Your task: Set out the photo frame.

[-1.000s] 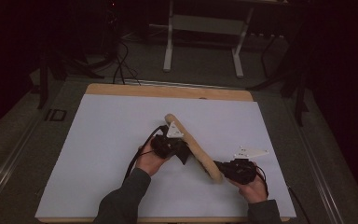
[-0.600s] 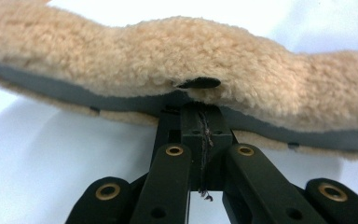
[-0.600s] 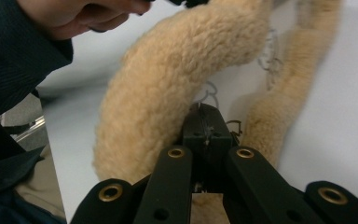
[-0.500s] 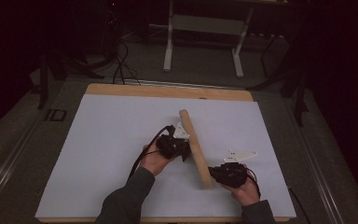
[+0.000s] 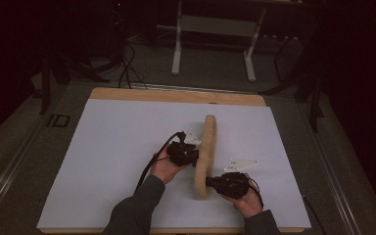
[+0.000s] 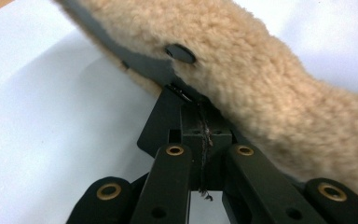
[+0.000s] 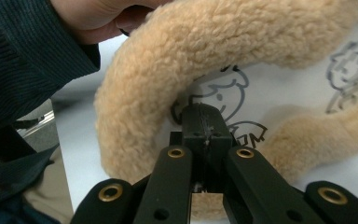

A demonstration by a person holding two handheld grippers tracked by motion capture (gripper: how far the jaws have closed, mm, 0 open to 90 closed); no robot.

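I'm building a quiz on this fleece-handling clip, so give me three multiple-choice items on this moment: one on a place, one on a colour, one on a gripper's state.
1. Where does the left gripper meet the fleece-edged piece?
A. at its far tip
B. at the middle of its left side
C. not at all

2. What colour is the fleece?
A. tan
B. blue
C. black

3. How do the right gripper's jaws stand?
A. wide open
B. closed, with the piece's edge at their tips
C. closed, away from the piece

Key: 1 B, since the high view shows that gripper against the left side of the piece midway along it. 2 A, since the pile looks tan in both gripper views. 3 B, since the right gripper view shows the jaws together, their tips against the fleece where it meets the white printed lining.
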